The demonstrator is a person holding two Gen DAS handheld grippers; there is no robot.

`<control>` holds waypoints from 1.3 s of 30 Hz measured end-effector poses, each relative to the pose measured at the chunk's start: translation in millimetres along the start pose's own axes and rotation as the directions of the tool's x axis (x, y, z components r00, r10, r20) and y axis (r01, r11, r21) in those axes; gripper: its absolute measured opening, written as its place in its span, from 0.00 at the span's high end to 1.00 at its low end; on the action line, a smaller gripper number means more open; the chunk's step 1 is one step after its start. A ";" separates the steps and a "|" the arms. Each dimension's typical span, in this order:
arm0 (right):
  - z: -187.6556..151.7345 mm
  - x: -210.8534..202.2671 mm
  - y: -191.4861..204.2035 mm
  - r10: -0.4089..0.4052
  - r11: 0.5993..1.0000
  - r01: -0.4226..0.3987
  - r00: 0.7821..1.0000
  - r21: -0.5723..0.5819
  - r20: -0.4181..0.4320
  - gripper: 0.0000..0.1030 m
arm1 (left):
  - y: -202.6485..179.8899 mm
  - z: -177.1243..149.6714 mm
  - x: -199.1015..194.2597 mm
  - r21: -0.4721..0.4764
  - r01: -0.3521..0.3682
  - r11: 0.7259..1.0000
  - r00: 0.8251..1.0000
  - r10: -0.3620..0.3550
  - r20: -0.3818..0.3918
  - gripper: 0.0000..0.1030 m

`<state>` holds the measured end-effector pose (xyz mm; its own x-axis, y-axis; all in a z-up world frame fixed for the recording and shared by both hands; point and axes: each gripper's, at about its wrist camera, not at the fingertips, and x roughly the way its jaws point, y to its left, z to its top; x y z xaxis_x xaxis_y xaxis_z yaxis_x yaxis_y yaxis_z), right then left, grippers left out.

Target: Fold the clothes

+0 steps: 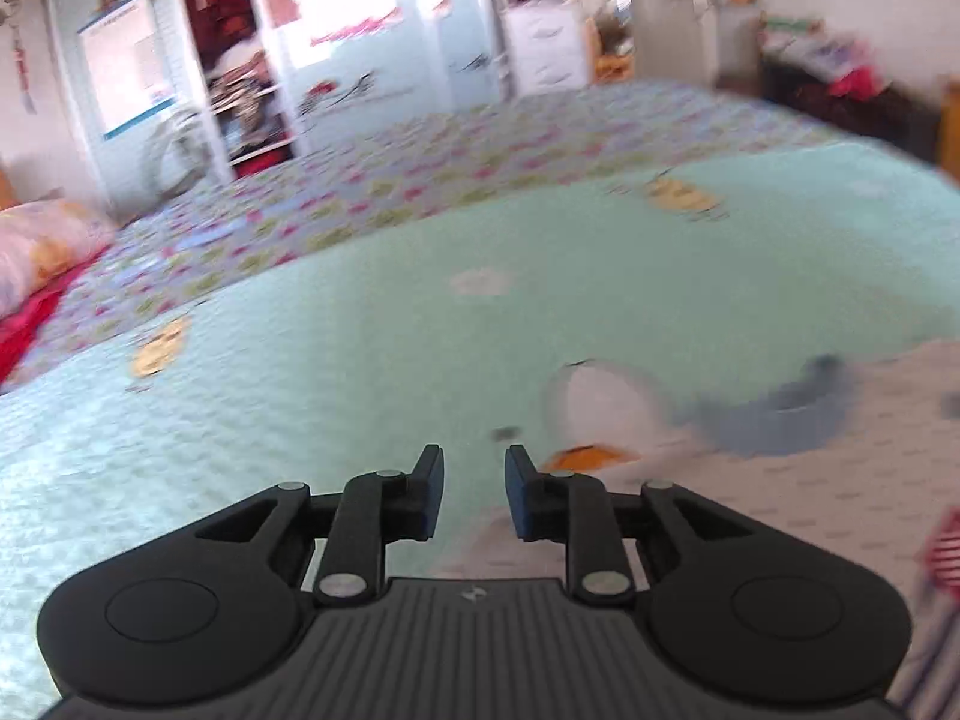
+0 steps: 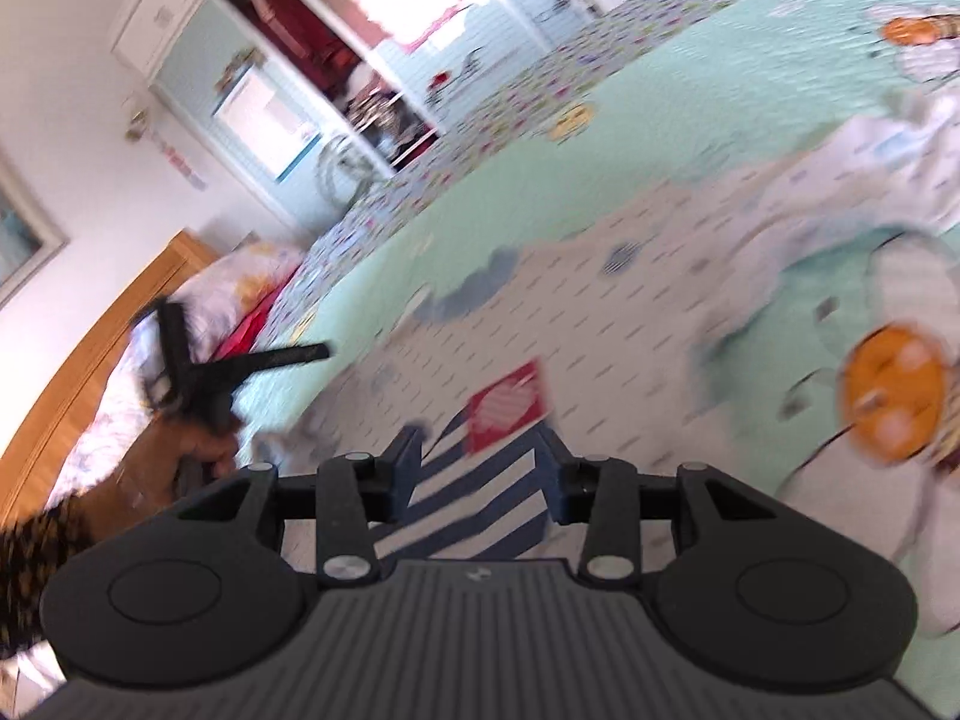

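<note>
A white garment with small blue dashes and a blue collar (image 2: pixel 540 312) lies spread on the mint green bedspread (image 2: pixel 690 90). It has a red patch (image 2: pixel 507 405) and navy and white stripes (image 2: pixel 480 498). My right gripper (image 2: pixel 480 456) is open just above the striped part, with nothing held. My left gripper (image 1: pixel 474 492) is open and empty over the bedspread (image 1: pixel 360 330), at the garment's left edge (image 1: pixel 810 492). The left gripper also shows in the right wrist view (image 2: pixel 198 372), held in a hand at the left. Both views are blurred.
A flowered quilt (image 1: pixel 420 180) covers the far side of the bed. A pillow (image 1: pixel 42 246) lies at the left by a wooden headboard (image 2: pixel 90 348). White wardrobes and shelves (image 1: pixel 240 60) stand beyond the bed.
</note>
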<state>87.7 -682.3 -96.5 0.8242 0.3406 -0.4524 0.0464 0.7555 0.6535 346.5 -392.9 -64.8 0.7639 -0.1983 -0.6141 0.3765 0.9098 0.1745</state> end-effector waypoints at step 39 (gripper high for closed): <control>134.7 -111.2 -266.4 -0.374 0.785 0.169 0.896 0.595 0.239 0.48 | -267.1 72.2 67.2 -0.202 0.430 0.880 0.868 -0.464 -0.176 0.57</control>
<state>59.7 -996.8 -138.5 0.8561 -0.1108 -0.5047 0.5117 0.3178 0.7982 335.0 -675.6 -97.1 0.3962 -0.5307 -0.7493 0.5535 0.7892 -0.2663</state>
